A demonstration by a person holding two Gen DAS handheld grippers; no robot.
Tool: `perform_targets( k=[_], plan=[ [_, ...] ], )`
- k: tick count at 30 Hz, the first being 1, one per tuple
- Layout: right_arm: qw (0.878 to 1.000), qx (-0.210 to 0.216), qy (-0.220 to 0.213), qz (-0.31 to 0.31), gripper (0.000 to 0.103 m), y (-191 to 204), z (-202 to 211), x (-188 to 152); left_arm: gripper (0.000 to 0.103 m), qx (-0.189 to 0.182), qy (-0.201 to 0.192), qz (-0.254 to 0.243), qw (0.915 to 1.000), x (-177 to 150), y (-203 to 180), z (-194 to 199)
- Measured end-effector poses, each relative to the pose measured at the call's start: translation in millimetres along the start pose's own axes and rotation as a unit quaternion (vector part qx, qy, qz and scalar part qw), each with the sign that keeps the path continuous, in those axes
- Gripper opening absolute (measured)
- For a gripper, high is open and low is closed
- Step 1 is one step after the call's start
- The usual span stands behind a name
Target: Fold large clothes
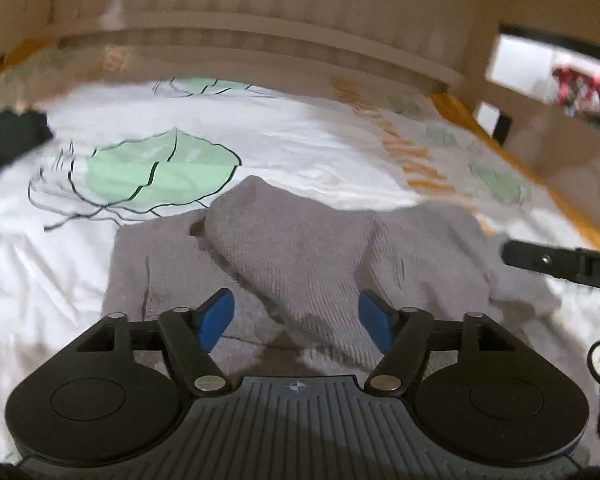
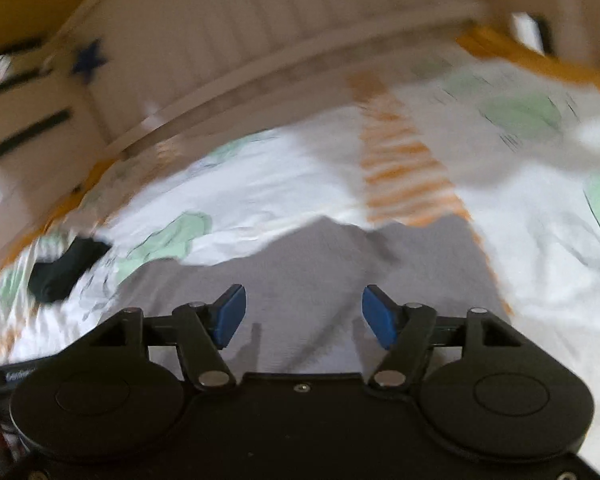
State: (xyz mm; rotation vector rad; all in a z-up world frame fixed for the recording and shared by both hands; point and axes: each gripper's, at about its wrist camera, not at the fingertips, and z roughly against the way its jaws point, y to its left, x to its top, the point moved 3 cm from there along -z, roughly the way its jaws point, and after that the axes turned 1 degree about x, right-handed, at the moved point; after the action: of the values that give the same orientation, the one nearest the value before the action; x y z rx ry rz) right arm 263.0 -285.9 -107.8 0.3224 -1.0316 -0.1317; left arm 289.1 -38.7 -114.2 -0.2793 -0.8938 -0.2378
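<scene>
Left claw (image 1: 296, 318): blue pads (image 1: 216, 318) spread wide apart, nothing between them, held above the near edge of a grey knitted garment (image 1: 300, 248). Right claw (image 2: 303, 316): pads likewise spread, pinching nothing, with grey cloth (image 2: 300, 272) filling the gap beneath them. The garment lies at lower centre of both frames on a white bedsheet (image 1: 300, 136) printed with green leaves and orange stripes. In the left wrist view its long axis runs roughly left to right across the frame; a folded ridge rises from lower centre to a peak at upper centre, a flatter layer lies at the left, and a thinner flap trails to the right. Whether that flap is a sleeve cannot be determined. Only the left view shows this ridge and layering; the right view, heavily blurred, shows a flat grey expanse with an uneven far edge. The left view also shows a black device (image 1: 560, 266) at the right edge, lettered "DA", the rest cut off. A dark bundle (image 2: 66, 270) lies on the sheet at mid left in the right view, well apart from the garment. A pale slatted bed frame (image 1: 260, 8) bounds the far side; the right view alone shows a blue star (image 2: 89, 60) on it, upper left.
</scene>
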Motion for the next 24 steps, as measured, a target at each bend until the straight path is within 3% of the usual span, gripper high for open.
perform_targets(
  k=[1, 6, 8, 13, 17, 24],
  plan=[
    [1.0, 0.003, 0.005, 0.023, 0.081, 11.3, -3.4, -1.2, 0.071, 0.004, 0.006, -0.013, 0.9999, -2.3, -4.4, -2.8],
    [0.988, -0.02, 0.066, 0.14, 0.082, 53.9, -25.9, -33.0, 0.075, 0.022, 0.046, -0.06, 0.9969, -21.2, -15.0, -24.9],
    [0.98, -0.046, 0.111, 0.157, 0.082, 53.7, -40.7, -48.2, 0.084, 0.031, 0.043, -0.055, 0.9971, -27.6, -13.3, -30.5],
    [0.982, -0.043, 0.113, 0.142, 0.09, 46.3, -46.2, -51.6, 0.09, 0.023, 0.042, -0.043, 0.9979, -27.6, -7.6, -30.3],
    [0.987, -0.02, 0.111, 0.11, 0.09, 41.9, -34.0, -44.6, 0.086, -0.004, 0.073, -0.017, 0.9972, -17.2, 2.2, -19.9],
    [0.996, 0.023, 0.091, -0.004, 0.09, 26.7, 42.3, -19.1, 0.085, -0.012, 0.045, -0.001, 0.9989, -13.3, 17.0, 65.7]
  ],
)
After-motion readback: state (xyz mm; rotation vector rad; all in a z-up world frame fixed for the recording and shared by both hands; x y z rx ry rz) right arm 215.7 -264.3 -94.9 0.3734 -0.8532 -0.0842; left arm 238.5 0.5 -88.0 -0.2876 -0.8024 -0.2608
